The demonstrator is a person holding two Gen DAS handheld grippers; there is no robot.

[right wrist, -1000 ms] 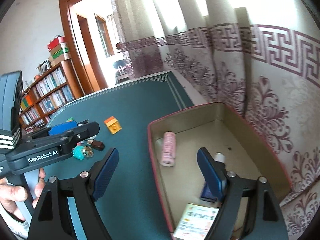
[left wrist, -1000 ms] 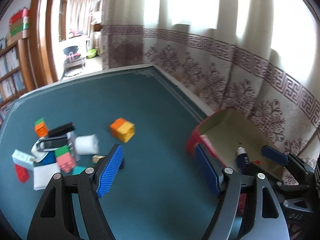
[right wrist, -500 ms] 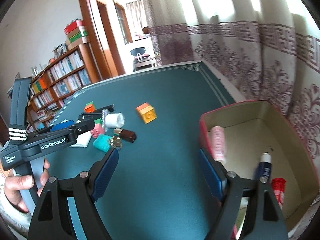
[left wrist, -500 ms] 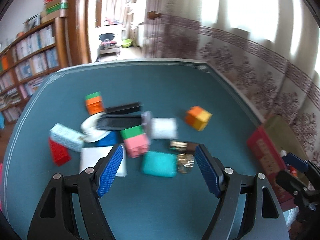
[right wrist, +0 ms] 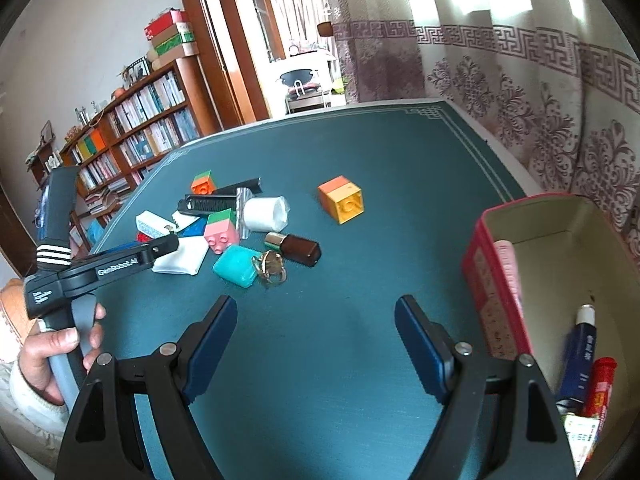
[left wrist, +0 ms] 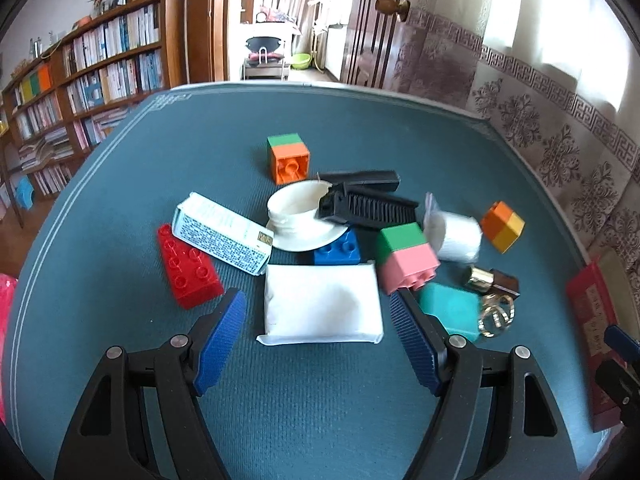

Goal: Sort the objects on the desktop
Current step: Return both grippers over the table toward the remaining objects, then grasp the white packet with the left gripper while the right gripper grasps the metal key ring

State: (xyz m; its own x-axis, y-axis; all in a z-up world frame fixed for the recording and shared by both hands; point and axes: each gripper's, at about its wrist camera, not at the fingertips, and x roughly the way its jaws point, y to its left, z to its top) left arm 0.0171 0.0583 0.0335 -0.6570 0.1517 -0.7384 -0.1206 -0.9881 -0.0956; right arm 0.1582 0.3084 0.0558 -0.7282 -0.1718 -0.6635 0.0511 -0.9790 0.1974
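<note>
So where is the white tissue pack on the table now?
In the left wrist view the white tissue pack lies flat just ahead of the open left gripper, with the red brick on its left and the teal box on its right.

left tongs (left wrist: 318, 338) gape wide around a white packet (left wrist: 320, 304), not touching.

A bookshelf (left wrist: 100, 64) is standing past the counter's (left wrist: 320, 420) far edge, and patterned curtains (right wrist: 540, 100) are hanging along its side.
</note>
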